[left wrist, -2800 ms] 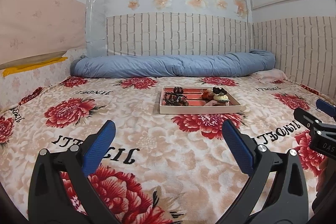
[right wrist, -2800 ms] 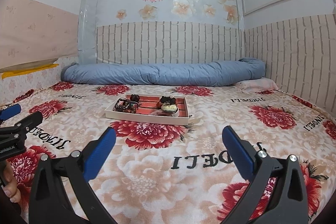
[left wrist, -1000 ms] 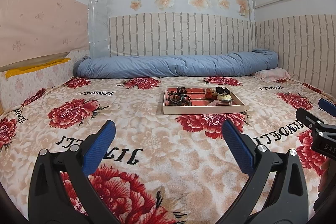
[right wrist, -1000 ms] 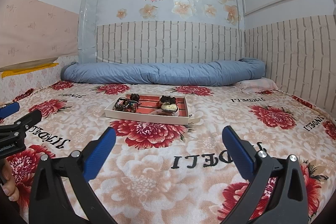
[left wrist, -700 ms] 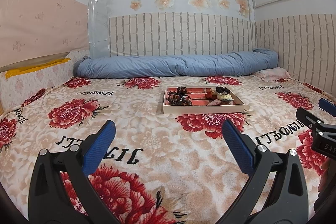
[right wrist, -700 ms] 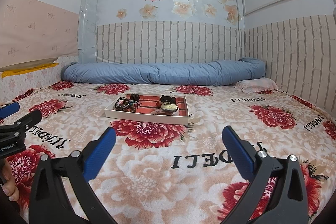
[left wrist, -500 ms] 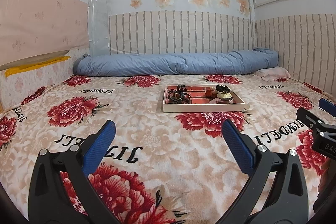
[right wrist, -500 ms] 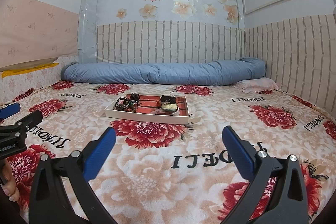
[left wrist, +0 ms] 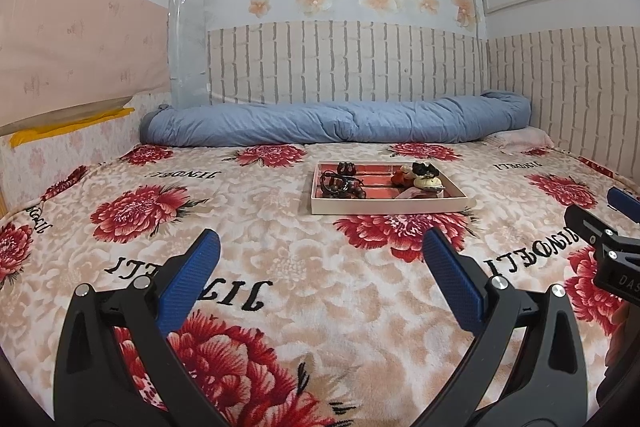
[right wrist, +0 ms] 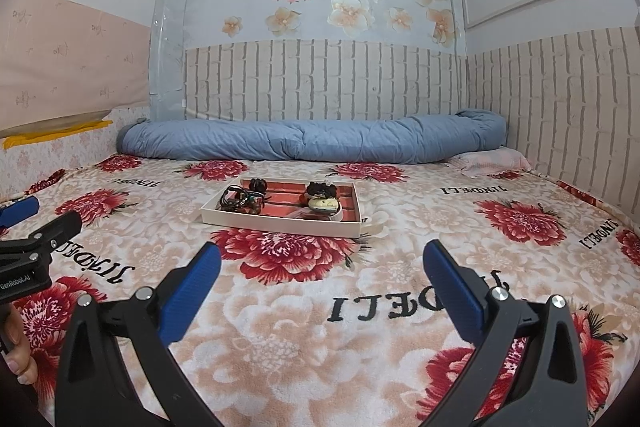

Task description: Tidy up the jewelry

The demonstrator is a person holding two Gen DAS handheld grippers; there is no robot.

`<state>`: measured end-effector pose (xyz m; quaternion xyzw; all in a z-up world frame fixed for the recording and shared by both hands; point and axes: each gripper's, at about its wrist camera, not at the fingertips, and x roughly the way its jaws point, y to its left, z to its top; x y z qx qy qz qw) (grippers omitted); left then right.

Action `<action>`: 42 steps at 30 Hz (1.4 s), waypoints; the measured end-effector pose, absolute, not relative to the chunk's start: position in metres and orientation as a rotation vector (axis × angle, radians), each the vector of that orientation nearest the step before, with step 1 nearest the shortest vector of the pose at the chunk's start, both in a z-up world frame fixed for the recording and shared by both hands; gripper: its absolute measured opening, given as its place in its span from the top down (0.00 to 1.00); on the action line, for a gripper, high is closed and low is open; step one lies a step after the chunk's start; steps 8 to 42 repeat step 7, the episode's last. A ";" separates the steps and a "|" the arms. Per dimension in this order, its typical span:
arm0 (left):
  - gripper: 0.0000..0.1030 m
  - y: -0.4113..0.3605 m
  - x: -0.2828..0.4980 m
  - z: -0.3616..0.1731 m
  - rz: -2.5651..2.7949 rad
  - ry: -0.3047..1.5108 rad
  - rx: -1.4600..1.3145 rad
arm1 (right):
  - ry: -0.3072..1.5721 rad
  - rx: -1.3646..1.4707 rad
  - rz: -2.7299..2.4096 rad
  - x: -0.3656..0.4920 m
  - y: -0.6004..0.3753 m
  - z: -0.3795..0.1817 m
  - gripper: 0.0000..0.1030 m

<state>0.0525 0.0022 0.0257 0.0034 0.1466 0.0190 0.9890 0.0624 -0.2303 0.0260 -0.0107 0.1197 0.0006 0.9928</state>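
A shallow cream tray [left wrist: 384, 205] with a red lining sits mid-bed; it also shows in the right wrist view [right wrist: 276, 223]. Inside lie dark bead bracelets [left wrist: 340, 185] at the left, a small dark beaded piece [left wrist: 346, 167] at the back, and a cluster with a cream round piece [left wrist: 428, 182] at the right. My left gripper [left wrist: 320, 247] is open and empty, well short of the tray. My right gripper [right wrist: 322, 261] is open and empty, also short of the tray. Each gripper shows at the edge of the other's view.
The bed is covered by a floral blanket [left wrist: 280, 267] with red peonies. A rolled blue duvet [left wrist: 340, 123] lies along the back wall. A pink pillow [right wrist: 492, 159] sits at the back right corner. Brick-pattern walls close the back and right.
The left wrist view has dipped slightly and drifted, so the tray sits a little more central. The right gripper has barely moved. Both grippers stay open.
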 end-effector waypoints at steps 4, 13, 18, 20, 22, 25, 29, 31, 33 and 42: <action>0.05 0.001 0.053 0.026 0.027 0.303 -0.004 | 0.241 -0.019 0.003 0.062 -0.231 0.026 0.04; 0.05 0.001 0.053 0.026 0.027 0.302 -0.002 | 0.240 -0.022 0.001 0.062 -0.230 0.026 0.04; 0.05 0.001 0.053 0.026 0.027 0.302 -0.002 | 0.240 -0.022 0.001 0.062 -0.230 0.026 0.04; 0.05 0.001 0.053 0.026 0.027 0.302 -0.002 | 0.240 -0.022 0.001 0.062 -0.230 0.026 0.04; 0.05 0.001 0.053 0.026 0.027 0.302 -0.002 | 0.240 -0.022 0.001 0.062 -0.230 0.026 0.04; 0.05 0.001 0.053 0.026 0.027 0.302 -0.002 | 0.240 -0.022 0.001 0.062 -0.230 0.026 0.04; 0.05 0.001 0.053 0.026 0.027 0.302 -0.002 | 0.240 -0.022 0.001 0.062 -0.230 0.026 0.04; 0.05 0.001 0.053 0.026 0.027 0.302 -0.002 | 0.240 -0.022 0.001 0.062 -0.230 0.026 0.04; 0.05 0.001 0.053 0.026 0.027 0.302 -0.002 | 0.240 -0.022 0.001 0.062 -0.230 0.026 0.04; 0.05 0.001 0.053 0.026 0.027 0.302 -0.002 | 0.240 -0.022 0.001 0.062 -0.230 0.026 0.04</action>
